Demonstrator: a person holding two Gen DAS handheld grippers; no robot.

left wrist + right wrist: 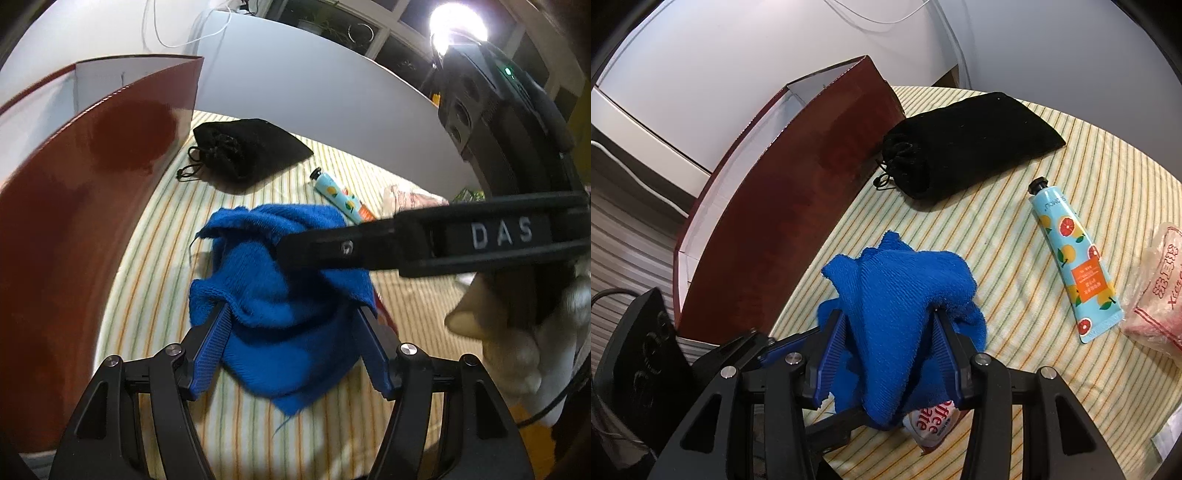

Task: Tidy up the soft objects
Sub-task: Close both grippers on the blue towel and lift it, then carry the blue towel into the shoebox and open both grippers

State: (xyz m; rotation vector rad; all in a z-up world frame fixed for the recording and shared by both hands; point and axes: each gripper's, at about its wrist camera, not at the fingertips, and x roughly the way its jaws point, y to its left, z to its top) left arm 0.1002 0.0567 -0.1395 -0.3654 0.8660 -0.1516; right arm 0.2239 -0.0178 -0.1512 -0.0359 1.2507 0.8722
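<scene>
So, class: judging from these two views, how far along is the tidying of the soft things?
Done: nothing visibly. The box interior is mostly hidden. In hand: both grippers hold the blue cloth. Left: the black pouch lies on the striped cover.

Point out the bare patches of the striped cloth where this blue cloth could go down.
Free: the striped cloth between the black pouch, the hand cream tube and the blue cloth. Also the strip between the blue cloth and the red box. Crowded: the right edge, where the tube lies close to a plastic packet.
</scene>
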